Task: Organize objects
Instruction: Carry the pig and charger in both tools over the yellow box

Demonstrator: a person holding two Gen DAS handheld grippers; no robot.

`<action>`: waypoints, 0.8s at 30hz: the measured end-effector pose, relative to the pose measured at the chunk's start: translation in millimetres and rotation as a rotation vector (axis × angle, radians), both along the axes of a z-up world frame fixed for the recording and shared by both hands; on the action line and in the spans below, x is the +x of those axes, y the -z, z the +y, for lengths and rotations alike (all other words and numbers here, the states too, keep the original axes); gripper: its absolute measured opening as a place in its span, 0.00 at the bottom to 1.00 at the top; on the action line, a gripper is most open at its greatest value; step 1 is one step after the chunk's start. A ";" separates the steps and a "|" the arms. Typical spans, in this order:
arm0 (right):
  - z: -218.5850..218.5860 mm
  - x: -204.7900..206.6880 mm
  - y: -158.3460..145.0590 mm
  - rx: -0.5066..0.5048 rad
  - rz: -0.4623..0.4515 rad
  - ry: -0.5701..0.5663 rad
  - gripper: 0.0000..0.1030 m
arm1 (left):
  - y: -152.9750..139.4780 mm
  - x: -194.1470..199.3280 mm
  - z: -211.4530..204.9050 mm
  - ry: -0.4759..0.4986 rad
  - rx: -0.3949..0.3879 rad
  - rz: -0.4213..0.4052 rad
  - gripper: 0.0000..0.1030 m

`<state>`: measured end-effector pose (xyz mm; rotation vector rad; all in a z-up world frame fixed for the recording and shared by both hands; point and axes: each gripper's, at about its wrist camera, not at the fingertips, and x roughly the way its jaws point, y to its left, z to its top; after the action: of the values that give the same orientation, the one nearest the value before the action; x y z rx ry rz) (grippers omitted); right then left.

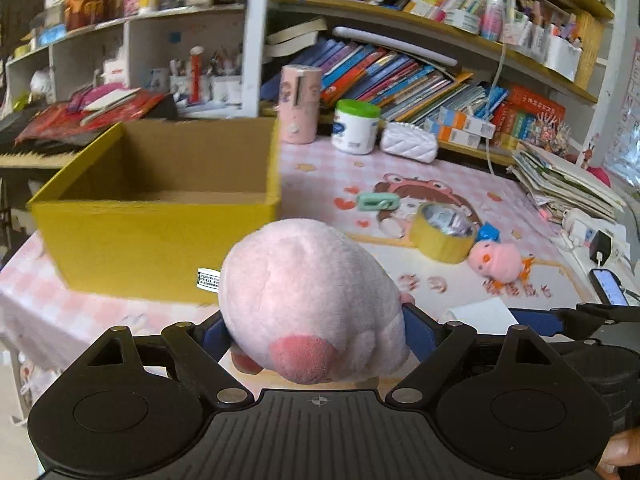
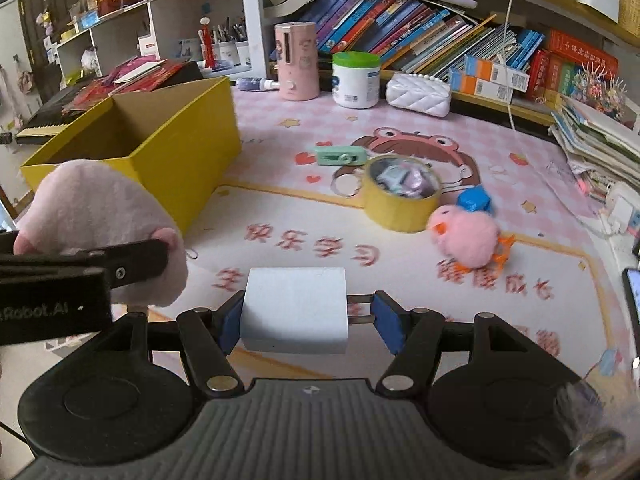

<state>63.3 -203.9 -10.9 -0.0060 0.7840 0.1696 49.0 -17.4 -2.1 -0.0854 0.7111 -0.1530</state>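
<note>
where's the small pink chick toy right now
The small pink chick toy lies on the mat right of centre, against the yellow tape roll, beside a blue block.

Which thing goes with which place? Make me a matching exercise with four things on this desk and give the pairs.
1. big pink plush
2. white charger block
3. yellow tape roll
4. yellow box

A. between the right hand-held gripper's pads
B. on the mat, beside the small pink chick
C. held in the left hand-held gripper
D. open, at the desk's left edge

Pairs: 1-C, 2-A, 3-B, 4-D
</note>
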 end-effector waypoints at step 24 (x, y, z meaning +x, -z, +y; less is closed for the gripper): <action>146.4 -94.0 20.6 0.018 0.085 -0.007 0.62 | 10.8 -79.0 137.0 -0.005 -0.016 0.055 0.84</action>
<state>-30.7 -57.5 -31.4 0.0159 0.8676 0.1844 -30.0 119.6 -12.9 -0.1071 0.7641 -0.1525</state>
